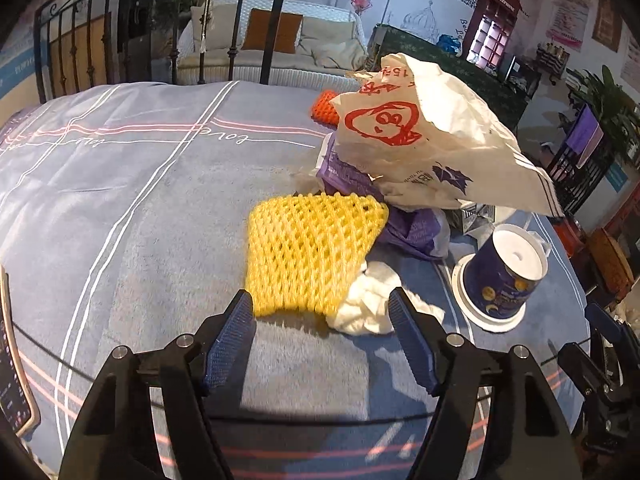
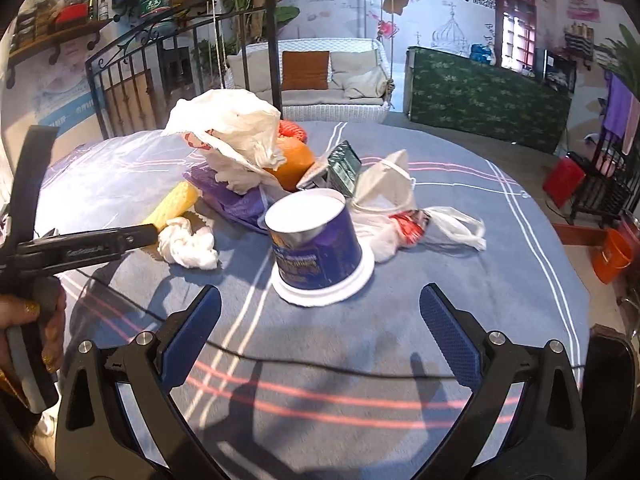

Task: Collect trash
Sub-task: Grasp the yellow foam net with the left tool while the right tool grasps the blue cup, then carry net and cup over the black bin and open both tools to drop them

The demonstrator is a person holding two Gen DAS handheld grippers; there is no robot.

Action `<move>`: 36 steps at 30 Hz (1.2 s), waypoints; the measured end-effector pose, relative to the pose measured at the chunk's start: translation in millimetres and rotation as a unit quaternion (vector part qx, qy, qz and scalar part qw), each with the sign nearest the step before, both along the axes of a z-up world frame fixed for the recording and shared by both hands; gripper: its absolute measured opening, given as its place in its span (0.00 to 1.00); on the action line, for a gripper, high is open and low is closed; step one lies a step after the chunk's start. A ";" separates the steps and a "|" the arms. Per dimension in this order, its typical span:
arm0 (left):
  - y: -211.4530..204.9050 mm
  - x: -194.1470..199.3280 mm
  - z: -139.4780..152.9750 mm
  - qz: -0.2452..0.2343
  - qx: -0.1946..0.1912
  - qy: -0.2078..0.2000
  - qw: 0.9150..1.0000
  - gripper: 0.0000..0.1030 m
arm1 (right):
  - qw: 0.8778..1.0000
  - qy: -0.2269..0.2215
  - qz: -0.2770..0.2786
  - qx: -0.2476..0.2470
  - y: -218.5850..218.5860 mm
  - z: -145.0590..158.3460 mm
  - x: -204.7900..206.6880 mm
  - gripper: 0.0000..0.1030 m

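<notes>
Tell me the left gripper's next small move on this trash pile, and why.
Probably ease the left gripper forward so its open fingers straddle the near edge of the yellow foam net, then close. The net lies flat on the bedspread just ahead of the fingertips, nothing sits between them yet, and only the crumpled tissue crowds the net's right side.

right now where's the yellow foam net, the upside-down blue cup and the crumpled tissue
yellow foam net (image 1: 308, 252), left wrist view, middle of mesh
upside-down blue cup (image 2: 316, 240), right wrist view, side wall
crumpled tissue (image 2: 188, 246), right wrist view, centre of wad
</notes>
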State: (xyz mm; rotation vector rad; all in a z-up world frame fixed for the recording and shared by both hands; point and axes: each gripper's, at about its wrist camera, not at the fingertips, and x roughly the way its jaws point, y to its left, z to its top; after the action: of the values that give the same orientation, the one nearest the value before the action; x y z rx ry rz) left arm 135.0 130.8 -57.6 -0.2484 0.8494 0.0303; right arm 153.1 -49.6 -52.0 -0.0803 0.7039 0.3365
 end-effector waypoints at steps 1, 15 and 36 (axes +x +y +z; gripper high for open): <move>0.5 4.7 1.0 0.001 0.002 0.001 1.000 0.67 | 1.000 0.003 -0.002 -0.001 -0.3 1.6 3.4 0.95; 28.6 6.0 -1.6 0.032 -0.066 0.023 0.997 0.23 | 0.998 0.063 0.007 -0.027 33.4 -23.6 71.8 0.67; -12.2 -72.4 67.5 0.019 -0.054 -0.088 0.995 0.10 | 0.998 0.010 -0.001 0.064 -19.1 10.7 5.7 0.66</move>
State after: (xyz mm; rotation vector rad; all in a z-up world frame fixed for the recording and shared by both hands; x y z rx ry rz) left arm 62.6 118.6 9.8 -0.3626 0.6723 -0.0020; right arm 158.8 -68.7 -41.3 0.0455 0.7015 0.3796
